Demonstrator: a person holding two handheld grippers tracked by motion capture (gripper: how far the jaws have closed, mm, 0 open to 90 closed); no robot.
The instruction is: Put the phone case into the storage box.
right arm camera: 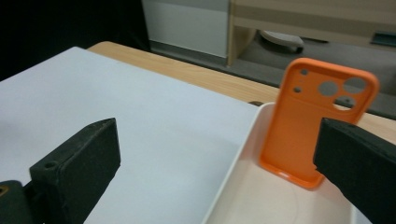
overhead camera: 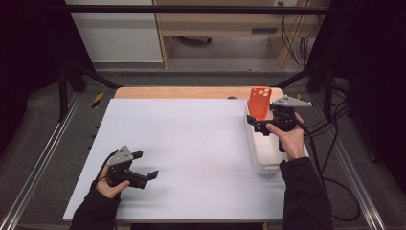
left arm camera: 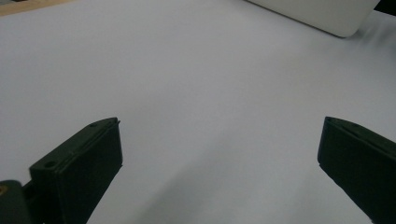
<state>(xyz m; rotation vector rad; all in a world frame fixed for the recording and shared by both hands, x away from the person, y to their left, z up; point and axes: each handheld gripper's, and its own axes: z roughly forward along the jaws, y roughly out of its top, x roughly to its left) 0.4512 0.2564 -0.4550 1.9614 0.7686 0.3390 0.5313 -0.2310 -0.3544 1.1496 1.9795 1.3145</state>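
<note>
Your left gripper (overhead camera: pixel 145 166) sits low at about 7 o'clock on the white sheet-covered bench (overhead camera: pixel 191 143), with your left hand (overhead camera: pixel 111 184) wrapped around its body. Its fingers (left arm camera: pixel 88 163) stand wide apart with nothing between them, and in the left gripper view bare white surface runs out ahead, with a corner of the white rectangular plastic tray (left arm camera: pixel 327 16) at 1 o'clock.

Moving right, the middle of the bench lies plain, and a strip of bare wooden bench edge (overhead camera: pixel 191 92) shows at 12 o'clock beyond the white sheet.

At about 3 o'clock the tray (overhead camera: pixel 261 160) rests along the right side of the bench. The orange plastic phone case (overhead camera: pixel 260 102) stands upright at the tray's far end, its camera cut-outs at the top. Your right gripper (overhead camera: pixel 261 125), held in your right hand (overhead camera: pixel 289 139), hovers over the tray just beside the case. In the right gripper view its fingers (right arm camera: pixel 79 163) are spread wide, not closed on anything; the case (right arm camera: pixel 308 126) stands ahead at 1 o'clock, its lower right corner hidden behind the right finger, and you cannot tell from these views whether they touch
</note>
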